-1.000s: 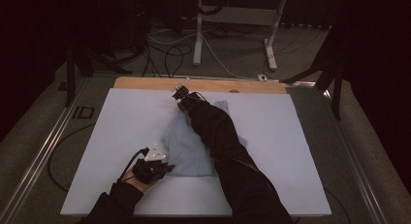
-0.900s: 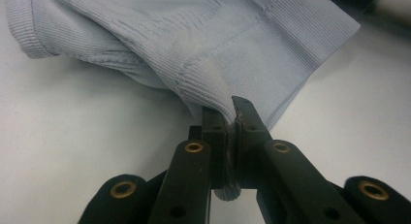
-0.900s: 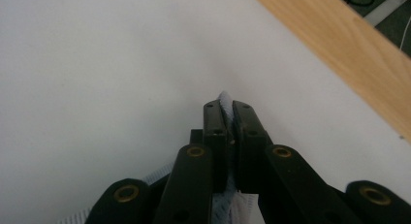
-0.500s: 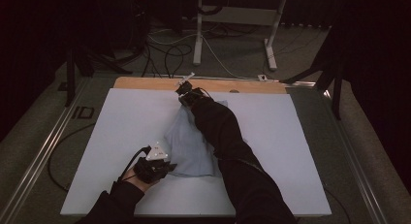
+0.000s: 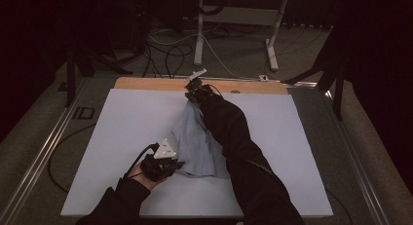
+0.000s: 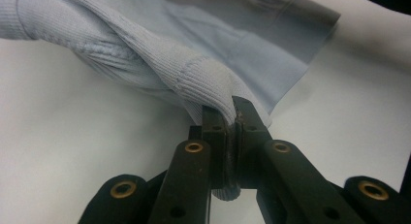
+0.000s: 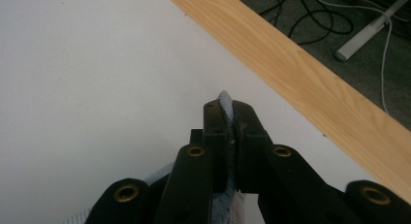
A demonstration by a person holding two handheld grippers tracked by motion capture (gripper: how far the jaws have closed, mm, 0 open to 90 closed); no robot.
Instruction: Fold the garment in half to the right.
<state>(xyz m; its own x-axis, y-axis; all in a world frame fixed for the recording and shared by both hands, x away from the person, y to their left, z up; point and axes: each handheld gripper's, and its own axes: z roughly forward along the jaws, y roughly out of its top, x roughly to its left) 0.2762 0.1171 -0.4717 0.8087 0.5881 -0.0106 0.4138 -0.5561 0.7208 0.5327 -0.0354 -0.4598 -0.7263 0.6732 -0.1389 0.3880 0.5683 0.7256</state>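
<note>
Gripping a pale blue knitted garment [image 5: 197,144] at both ends, the left gripper [image 6: 231,118] is clamping its ribbed hem near the white table's [image 5: 117,132] front while the right gripper [image 7: 228,112] is pinching its far end by the wooden edge [image 7: 310,83]; keeping tension even should be flattening it cleanly.

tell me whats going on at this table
A person is working a pale blue garment on a white table with a claw in each hand. The left claw is shut on a ribbed edge of it near the person; the right claw is shut on another edge at the far side, by the wooden strip. The fabric hangs stretched between them.
</note>
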